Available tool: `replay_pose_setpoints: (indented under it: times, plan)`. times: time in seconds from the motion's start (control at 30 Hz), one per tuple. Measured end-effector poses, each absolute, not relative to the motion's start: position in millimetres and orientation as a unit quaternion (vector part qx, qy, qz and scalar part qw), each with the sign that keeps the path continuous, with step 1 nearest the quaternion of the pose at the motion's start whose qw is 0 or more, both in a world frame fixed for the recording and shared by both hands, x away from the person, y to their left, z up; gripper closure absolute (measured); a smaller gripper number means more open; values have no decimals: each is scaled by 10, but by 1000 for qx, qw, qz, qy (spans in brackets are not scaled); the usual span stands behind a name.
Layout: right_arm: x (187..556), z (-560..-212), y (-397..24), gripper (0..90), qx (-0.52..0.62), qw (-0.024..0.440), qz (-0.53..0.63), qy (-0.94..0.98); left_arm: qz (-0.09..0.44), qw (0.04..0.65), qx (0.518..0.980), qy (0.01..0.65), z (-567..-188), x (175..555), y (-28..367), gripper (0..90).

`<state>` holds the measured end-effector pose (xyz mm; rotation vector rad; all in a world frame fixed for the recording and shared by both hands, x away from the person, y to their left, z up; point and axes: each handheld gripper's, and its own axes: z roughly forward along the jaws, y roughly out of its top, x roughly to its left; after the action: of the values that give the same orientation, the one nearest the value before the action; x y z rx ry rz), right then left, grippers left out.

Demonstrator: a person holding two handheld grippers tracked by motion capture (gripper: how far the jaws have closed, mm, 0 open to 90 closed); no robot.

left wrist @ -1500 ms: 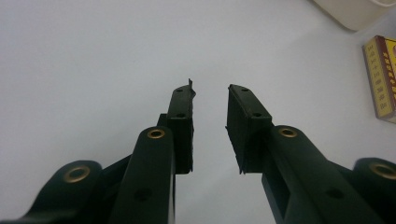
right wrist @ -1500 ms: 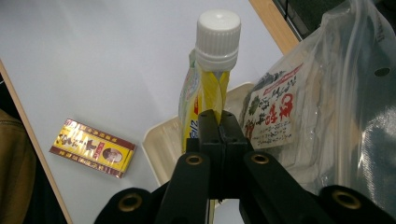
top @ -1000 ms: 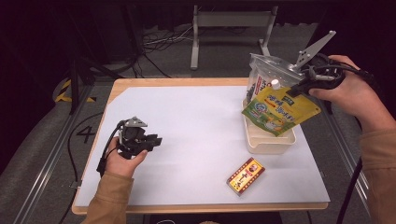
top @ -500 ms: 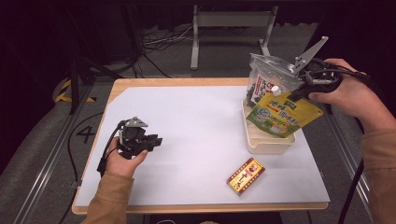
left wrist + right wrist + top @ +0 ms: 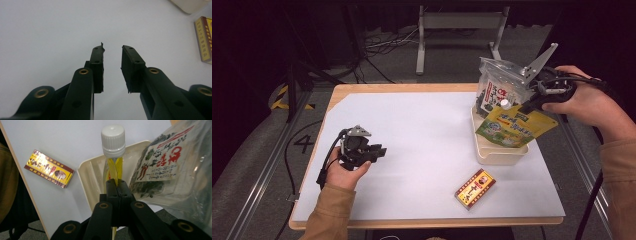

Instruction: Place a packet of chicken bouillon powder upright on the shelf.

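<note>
Light from above, bright on white worktop [image 5: 422, 135]. Room behind very dark. Soft small shadows under things. Clear bag [image 5: 499, 87] shiny with glare. High view a bit grainy. Left gripper view: worktop pale grey, jaws dark and sharp. Right gripper view: white cap [image 5: 113, 137] sharp, edges slightly blurry.

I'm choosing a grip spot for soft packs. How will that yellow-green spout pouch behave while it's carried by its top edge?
The spout pouch probably hangs floppy: it dangles tilted below the right gripper over the cream tub. Its glossy film looks slippery, so the pinch beside the white cap could slide. It likely swings when moved.
</note>
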<state>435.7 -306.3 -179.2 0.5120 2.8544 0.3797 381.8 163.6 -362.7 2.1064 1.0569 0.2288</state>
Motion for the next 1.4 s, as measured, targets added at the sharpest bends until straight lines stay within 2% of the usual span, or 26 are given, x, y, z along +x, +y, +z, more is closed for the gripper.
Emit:
replay_pose_setpoints:
  times: [0.23, 0.73, 1.4]
  plan:
    - [4412, -1898, -3018, 900, 181, 98, 112, 972, 88, 378, 823, 414, -3629, 3819, 1633, 723]
    - [4430, -1876, -3014, 900, 179, 85, 88, 976, 87, 377, 823, 415, -3634, 3823, 1633, 722]
    - [4586, -2060, -2789, 900, 183, 87, 77, 976, 86, 377, 824, 413, -3633, 3822, 1621, 719]
